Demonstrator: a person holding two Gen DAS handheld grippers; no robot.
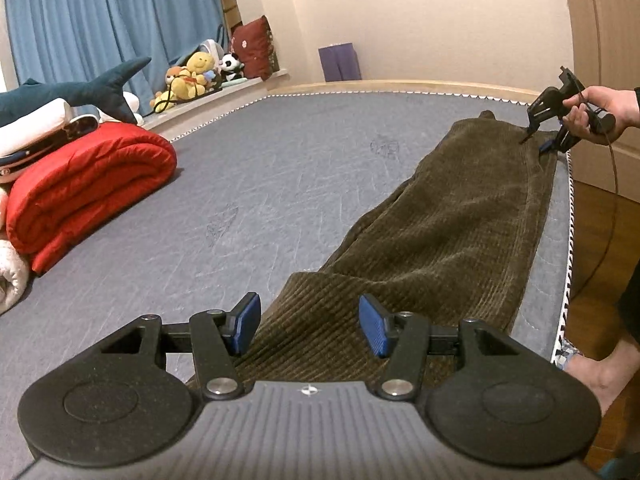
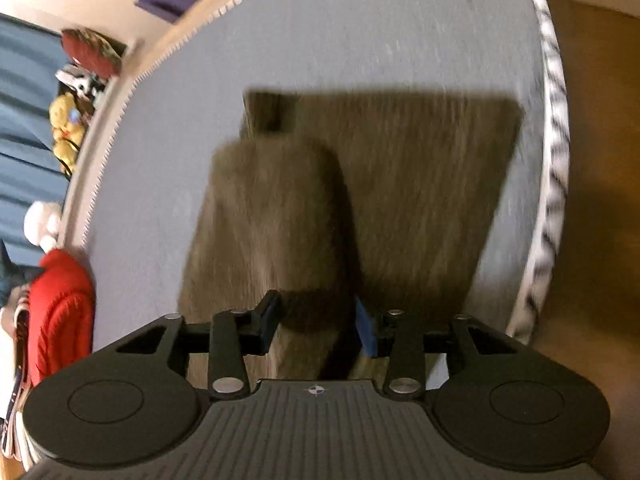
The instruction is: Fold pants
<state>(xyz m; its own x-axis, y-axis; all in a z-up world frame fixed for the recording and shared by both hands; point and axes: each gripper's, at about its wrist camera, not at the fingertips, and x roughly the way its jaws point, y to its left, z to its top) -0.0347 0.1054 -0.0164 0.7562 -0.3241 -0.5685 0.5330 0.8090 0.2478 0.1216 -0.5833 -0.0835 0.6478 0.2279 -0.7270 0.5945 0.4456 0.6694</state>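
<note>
Olive-brown corduroy pants (image 1: 448,232) lie lengthwise along the right edge of a grey mattress (image 1: 240,200). My left gripper (image 1: 310,322) is open, its blue pads (image 1: 248,320) just above the near end of the pants, holding nothing. My right gripper (image 1: 534,140) is at the far end of the pants, held by a hand. In the blurred right wrist view the right gripper (image 2: 316,320) is open with a raised fold of the pants (image 2: 280,220) between its fingers; the rest of the pants (image 2: 420,184) lies flat beyond.
A rolled red quilt (image 1: 88,188) with a shark plush (image 1: 80,92) and white bedding lies at the mattress's left. Plush toys (image 1: 192,76) sit on a ledge by blue curtains. The mattress's right edge (image 1: 568,240) drops to a wooden floor, where a bare foot (image 1: 600,368) stands.
</note>
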